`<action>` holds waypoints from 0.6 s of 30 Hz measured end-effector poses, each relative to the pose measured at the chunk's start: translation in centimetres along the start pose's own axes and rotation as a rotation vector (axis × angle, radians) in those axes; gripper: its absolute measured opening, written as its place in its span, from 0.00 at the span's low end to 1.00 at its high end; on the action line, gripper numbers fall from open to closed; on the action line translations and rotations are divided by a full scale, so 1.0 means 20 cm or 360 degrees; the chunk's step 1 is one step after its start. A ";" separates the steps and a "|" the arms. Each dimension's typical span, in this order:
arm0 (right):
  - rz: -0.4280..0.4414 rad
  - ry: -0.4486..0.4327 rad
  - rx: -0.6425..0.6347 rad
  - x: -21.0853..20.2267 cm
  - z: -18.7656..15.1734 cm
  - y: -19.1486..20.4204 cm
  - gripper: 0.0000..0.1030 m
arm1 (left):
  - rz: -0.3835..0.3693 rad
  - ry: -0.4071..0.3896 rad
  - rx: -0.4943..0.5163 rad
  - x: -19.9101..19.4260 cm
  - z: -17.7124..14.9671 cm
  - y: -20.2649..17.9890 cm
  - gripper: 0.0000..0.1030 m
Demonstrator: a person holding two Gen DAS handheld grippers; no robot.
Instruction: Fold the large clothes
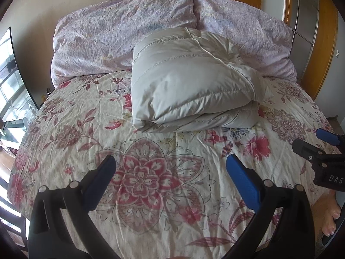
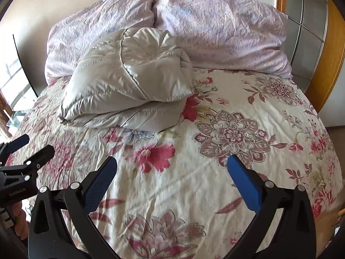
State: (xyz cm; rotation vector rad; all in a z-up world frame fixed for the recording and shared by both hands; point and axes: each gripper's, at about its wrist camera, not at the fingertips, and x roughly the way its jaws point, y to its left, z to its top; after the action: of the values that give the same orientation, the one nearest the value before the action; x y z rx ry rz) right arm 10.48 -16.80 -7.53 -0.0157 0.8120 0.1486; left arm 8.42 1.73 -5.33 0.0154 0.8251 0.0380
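Folded jacket [image 2: 127,79] on bed [image 2: 237,112]; right gripper [image 2: 172,174] jaws wide.

Left claw [image 1: 170,172]: jaws spread wide, nothing between them, angled downward. Right claw [image 2: 172,172]: jaws spread wide, empty, angled downward, alongside the left.

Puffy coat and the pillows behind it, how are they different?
The puffy coat is shiny grey and plain; the pillows are pale purple and crinkly. The coat is folded into a bundle on the flowery bedspread; the pillows lean against the wall. Both look soft.
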 end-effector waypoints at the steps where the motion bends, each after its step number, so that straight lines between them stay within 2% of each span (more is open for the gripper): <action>1: 0.0000 0.0003 -0.0008 -0.01 0.00 0.00 0.99 | 0.0007 0.0004 0.0001 -0.01 0.00 0.00 0.98; 8: 0.0006 -0.0017 -0.0062 -0.10 0.04 0.04 0.99 | -0.0041 0.0048 0.0016 -0.06 0.03 -0.02 0.98; 18: -0.0001 -0.0003 -0.0102 -0.13 0.10 0.08 0.99 | -0.0047 0.0131 0.0001 -0.06 0.07 -0.02 0.98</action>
State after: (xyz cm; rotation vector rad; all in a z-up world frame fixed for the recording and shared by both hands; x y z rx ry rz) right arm 9.86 -15.45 -4.17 -0.0761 0.8048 0.1736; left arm 8.61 1.21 -3.43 0.0026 0.9075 0.0107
